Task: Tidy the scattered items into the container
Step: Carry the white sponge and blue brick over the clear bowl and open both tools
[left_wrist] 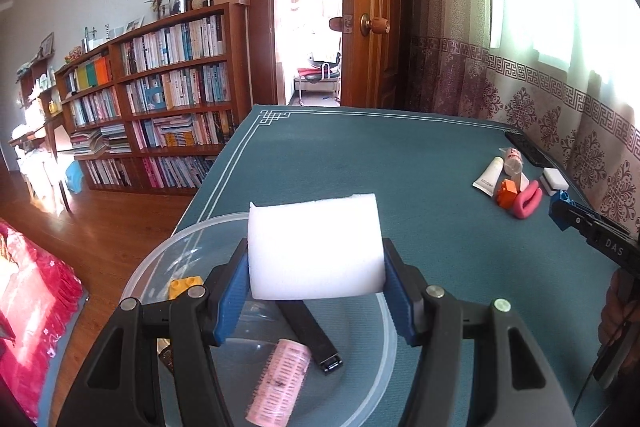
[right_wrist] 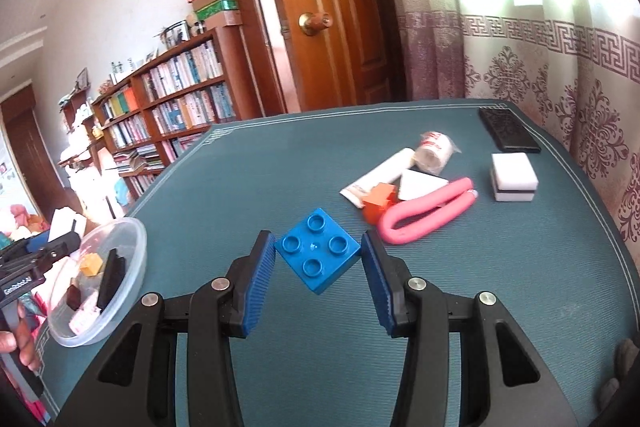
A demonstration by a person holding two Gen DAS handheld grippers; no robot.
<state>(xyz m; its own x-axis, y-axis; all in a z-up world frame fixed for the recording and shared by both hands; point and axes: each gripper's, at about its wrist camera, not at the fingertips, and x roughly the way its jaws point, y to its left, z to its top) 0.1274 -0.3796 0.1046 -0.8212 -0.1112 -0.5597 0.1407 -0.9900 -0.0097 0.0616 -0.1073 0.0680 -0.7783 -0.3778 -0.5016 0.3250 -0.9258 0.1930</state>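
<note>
Two grippers are each loaded: the left gripper [left_wrist: 316, 279] pinches a white sponge block [left_wrist: 314, 245] between its blue pads and holds it above the clear plastic bowl [left_wrist: 384, 359], while the right gripper [right_wrist: 319, 269] clamps a blue toy brick [right_wrist: 316, 251] by two opposite corners, studs up, apparently lifted off the green table mat [right_wrist: 500, 287] well to the right of the bowl. Inside the bowl lie a pink hair roller [left_wrist: 280, 383], a black bar-shaped item [left_wrist: 312, 337] and a yellow brick [left_wrist: 182, 287], so I judge the tidying roughly half done. Left on the mat, far from the bowl toward the curtain side, sit a white tube [right_wrist: 376, 173], a wrapped white roll [right_wrist: 434, 149], an orange brick [right_wrist: 378, 205], a white wedge [right_wrist: 422, 185], a pink foam curler [right_wrist: 424, 213], a black-and-white sponge [right_wrist: 514, 177] and a black rectangle [right_wrist: 508, 129]. The bowl stands close to the mat's near-left edge, so a drop should stay centred over it. Between the bowl and the cluster the mat is bare, giving the right gripper open room to carry across.
</note>
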